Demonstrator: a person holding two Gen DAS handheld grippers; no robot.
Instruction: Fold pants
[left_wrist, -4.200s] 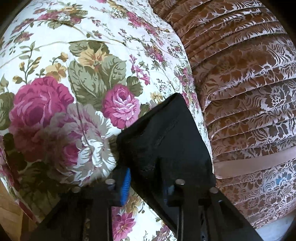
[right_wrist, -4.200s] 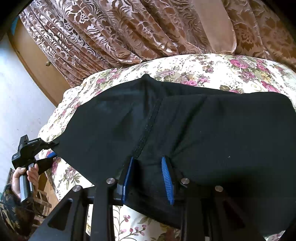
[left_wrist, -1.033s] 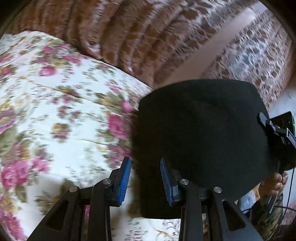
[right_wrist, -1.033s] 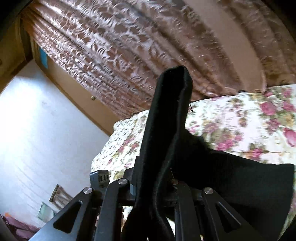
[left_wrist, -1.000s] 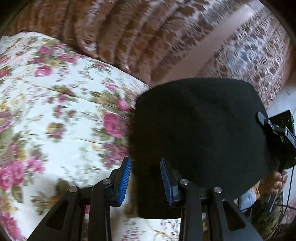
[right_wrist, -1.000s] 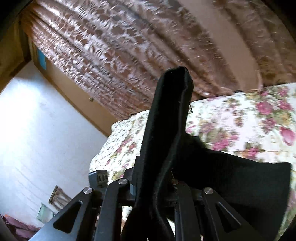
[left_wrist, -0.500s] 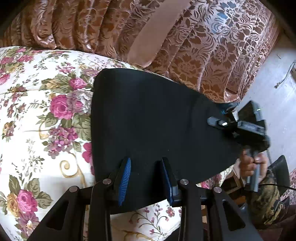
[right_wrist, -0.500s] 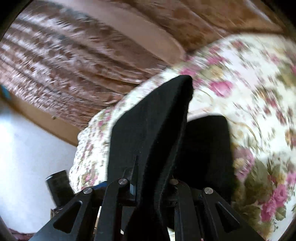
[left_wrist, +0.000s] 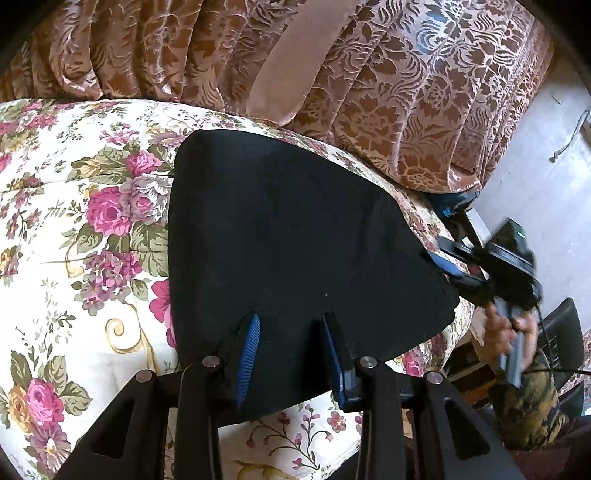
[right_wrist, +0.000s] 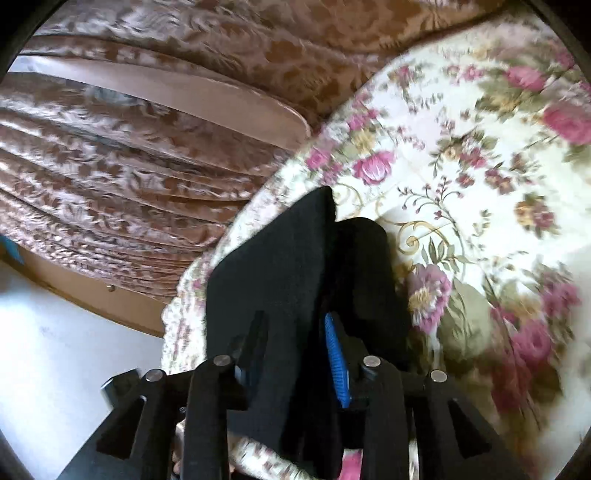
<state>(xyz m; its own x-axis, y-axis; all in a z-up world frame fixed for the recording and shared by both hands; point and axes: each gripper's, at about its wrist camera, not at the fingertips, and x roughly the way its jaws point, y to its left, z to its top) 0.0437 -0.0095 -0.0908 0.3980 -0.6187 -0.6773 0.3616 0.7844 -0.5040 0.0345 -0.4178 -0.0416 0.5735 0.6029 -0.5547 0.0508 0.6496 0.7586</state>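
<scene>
The black pants (left_wrist: 288, 240) lie folded flat on the floral bedspread (left_wrist: 74, 258), near its right edge. My left gripper (left_wrist: 291, 354) is shut on their near edge, with cloth filling the gap between its blue pads. My right gripper (left_wrist: 443, 236) sits at the pants' right corner, held by a person's hand (left_wrist: 509, 328). In the right wrist view the pants (right_wrist: 280, 277) still hang between the jaws of the right gripper (right_wrist: 295, 354), which are opening. Its right blue pad (right_wrist: 334, 358) stands free of the cloth. The left pad is mostly hidden behind it.
A brown patterned curtain (left_wrist: 369, 92) hangs behind the bed and down past its right side. Pale floor (left_wrist: 546, 166) shows to the right of the bed. The bedspread (right_wrist: 480, 184) stretches away to the left of the pants.
The right gripper swung down to the bed with its end of the pants, and its jaws have parted. The pants went from lifted to lying flat. The left gripper shifted sideways, then held still.
</scene>
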